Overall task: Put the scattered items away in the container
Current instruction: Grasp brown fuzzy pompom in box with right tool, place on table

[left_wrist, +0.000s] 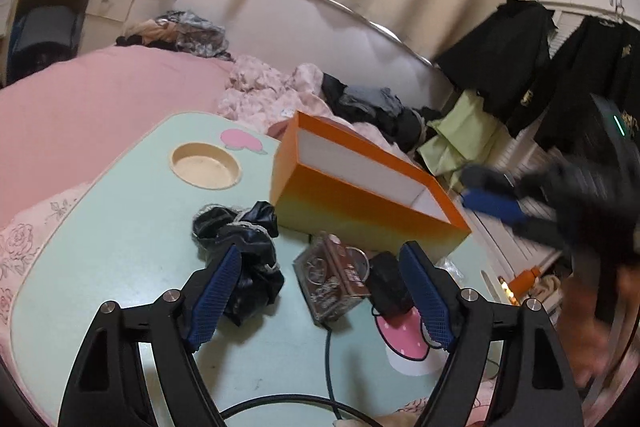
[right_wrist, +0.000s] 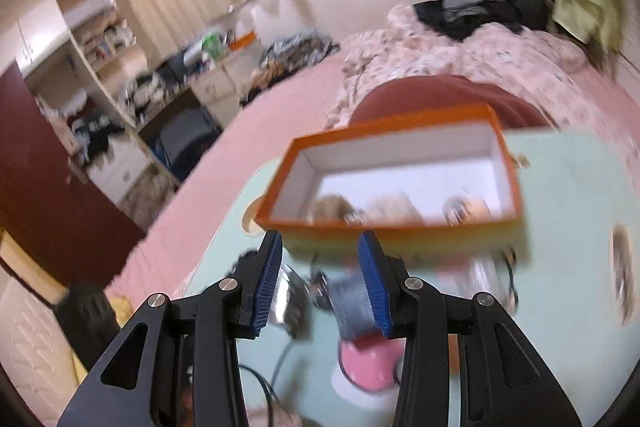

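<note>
The left gripper [left_wrist: 320,291] hangs low over the pale green lap table [left_wrist: 120,227], tilted downward, its blue ribbed pads [left_wrist: 216,295] spread wide with nothing pressed between them. Just beyond its left pad lies a crumpled black shiny cloth with lace trim [left_wrist: 240,239], resting on the table. Between the pads and slightly ahead sit a clear plastic case with brown printed contents [left_wrist: 332,279] and, touching its right side, a small black box-like object [left_wrist: 388,283]; a thin dark cable [left_wrist: 328,355] runs from there back toward the camera. Under the right pad a pink mushroom picture [left_wrist: 404,343] is printed on the table. Ahead of these things stands the orange open-topped cardboard box with white inside [left_wrist: 360,199], and left of it a round recess [left_wrist: 206,163] is sunk in the table.

The right gripper [right_wrist: 320,279], blurred in its own view, points down over the near wall of the same orange box [right_wrist: 396,223]; its jaws are partly apart and I see nothing gripped. Several small blurred items lie inside the box. In the left view it shows as a dark blur [left_wrist: 492,203] beyond the box's right end. A pink bed [left_wrist: 80,107] with heaped clothes lies beyond.
</note>
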A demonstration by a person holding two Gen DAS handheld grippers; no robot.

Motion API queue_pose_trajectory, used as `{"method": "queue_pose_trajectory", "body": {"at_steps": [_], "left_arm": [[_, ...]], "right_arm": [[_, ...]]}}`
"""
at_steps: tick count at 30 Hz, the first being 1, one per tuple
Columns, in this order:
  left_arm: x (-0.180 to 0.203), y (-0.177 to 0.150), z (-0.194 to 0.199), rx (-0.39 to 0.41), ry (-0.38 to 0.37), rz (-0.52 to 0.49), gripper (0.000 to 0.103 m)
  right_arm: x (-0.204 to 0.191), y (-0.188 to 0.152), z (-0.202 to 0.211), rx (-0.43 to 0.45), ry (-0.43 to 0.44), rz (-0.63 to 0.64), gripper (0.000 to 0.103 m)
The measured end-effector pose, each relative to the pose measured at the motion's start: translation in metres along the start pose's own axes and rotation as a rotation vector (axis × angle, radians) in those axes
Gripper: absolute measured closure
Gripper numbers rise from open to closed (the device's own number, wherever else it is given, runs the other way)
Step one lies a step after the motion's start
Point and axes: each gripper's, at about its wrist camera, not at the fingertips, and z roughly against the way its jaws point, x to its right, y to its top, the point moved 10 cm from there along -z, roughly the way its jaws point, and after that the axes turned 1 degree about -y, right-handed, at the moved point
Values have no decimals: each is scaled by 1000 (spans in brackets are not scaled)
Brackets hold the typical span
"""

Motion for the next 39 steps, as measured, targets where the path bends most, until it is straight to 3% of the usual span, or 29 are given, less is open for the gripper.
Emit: {"method": "queue_pose_trajectory", "body": {"at_steps": [3, 8, 14, 18, 21, 22, 25, 27, 34, 39], "left_arm": [[-3, -1, -2, -3, 4, 12, 22], [-2, -1, -1, 10, -29, 12, 22], [3, 6, 20, 96, -71, 1, 21], [0, 6, 16, 86, -76, 18, 21], [-3, 6, 13, 75, -73, 28, 21], [-3, 6, 13, 72, -73, 31, 21], [-3, 5, 12, 67, -73, 33, 21], [-4, 4, 11, 62, -73, 34, 21], [-8, 2, 8, 46, -69, 49, 21], [-9, 1, 5, 34, -67, 53, 21]], "right_arm": [[-9, 14, -40, -180, -49, 18, 62], [-11, 20, -102, -380, -67, 9, 62], [5, 11, -140, -489, -225, 11, 62], [16, -4, -153, -555, -298, 59, 62], [21, -9, -156, -548, -264, 29, 64], [23, -11, -156, -551, -254, 13, 77], [28, -6, -149, -513, -247, -3, 77], [24, 5, -136, -460, -192, -25, 77], [8, 42, -49, -249, -72, -9, 77], [0, 21, 4, -121, -94, 37, 77]]}}
